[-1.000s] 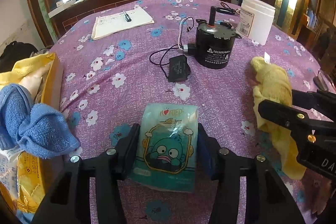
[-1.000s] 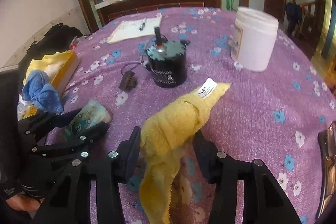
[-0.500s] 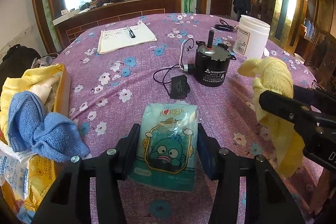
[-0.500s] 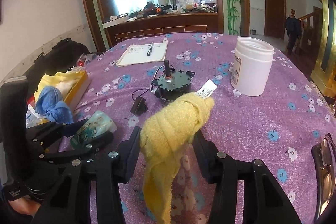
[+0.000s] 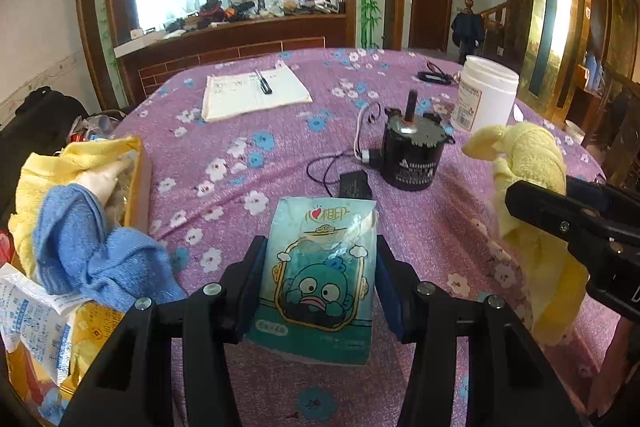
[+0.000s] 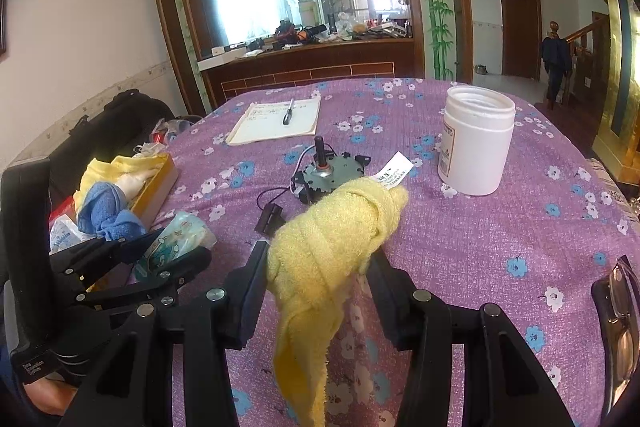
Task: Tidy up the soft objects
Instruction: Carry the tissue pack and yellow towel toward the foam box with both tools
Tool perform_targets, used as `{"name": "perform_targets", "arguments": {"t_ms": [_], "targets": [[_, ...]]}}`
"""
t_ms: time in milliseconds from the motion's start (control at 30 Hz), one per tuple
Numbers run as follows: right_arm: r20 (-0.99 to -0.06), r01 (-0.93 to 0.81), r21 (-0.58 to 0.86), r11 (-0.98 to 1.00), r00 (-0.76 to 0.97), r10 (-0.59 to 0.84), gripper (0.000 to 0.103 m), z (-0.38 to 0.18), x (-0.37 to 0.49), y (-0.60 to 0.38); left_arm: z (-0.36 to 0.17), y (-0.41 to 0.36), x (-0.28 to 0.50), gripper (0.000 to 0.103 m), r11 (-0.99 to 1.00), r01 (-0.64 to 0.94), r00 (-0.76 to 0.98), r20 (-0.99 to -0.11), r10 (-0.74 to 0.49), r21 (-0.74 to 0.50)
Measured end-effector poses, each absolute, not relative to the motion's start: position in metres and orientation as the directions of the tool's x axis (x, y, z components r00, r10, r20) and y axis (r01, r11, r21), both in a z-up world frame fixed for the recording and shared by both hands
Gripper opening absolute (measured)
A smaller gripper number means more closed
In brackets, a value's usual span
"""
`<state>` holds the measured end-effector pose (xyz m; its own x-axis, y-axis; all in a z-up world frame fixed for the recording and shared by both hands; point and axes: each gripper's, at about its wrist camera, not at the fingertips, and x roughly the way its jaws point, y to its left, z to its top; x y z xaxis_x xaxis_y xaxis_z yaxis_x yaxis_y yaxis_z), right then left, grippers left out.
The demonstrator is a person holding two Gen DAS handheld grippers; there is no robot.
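My left gripper [image 5: 320, 267] is shut on a teal tissue pack [image 5: 320, 263] with a cartoon fish, held above the purple flowered tablecloth [image 5: 240, 155]. My right gripper [image 6: 318, 275] is shut on a rolled yellow towel [image 6: 332, 239] whose loose end hangs down; a white tag sticks out of its far end. The right wrist view shows the left gripper [image 6: 168, 259] and tissue pack [image 6: 176, 235] at the left. The left wrist view shows the yellow towel [image 5: 528, 163] and right gripper [image 5: 568, 219] at the right. A yellow box [image 5: 138, 171] at the left table edge holds a blue towel [image 5: 88, 251] and a yellow cloth [image 5: 52, 163].
A black motor [image 5: 412, 155] with a cable and plug [image 5: 354, 185] stands mid-table. Behind it are a white jar [image 5: 484, 99] and a notepad with a pen [image 5: 252, 93]. Glasses [image 6: 618, 303] lie at the right edge. A black bag [image 6: 100, 135] sits beyond the left edge.
Both grippers have risen and tilted upward with their loads still held; the yellow towel has come up off the tablecloth. More of the room behind the table shows.
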<state>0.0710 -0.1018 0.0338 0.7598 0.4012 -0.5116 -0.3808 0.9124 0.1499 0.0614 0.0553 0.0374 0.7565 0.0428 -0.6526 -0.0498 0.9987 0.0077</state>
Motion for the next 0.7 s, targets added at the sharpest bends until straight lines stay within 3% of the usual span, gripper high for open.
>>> {"name": "perform_targets", "arguments": {"t_ms": [700], "targets": [[-0.490,-0.392,0.147,0.908,0.769,0.412,0.052,0.0377,0.0656,-0.1004,0.0380,0.0562,0.0613,0.050,0.998,-0.055,0.764,-0.643,0.056,0.021]]}}
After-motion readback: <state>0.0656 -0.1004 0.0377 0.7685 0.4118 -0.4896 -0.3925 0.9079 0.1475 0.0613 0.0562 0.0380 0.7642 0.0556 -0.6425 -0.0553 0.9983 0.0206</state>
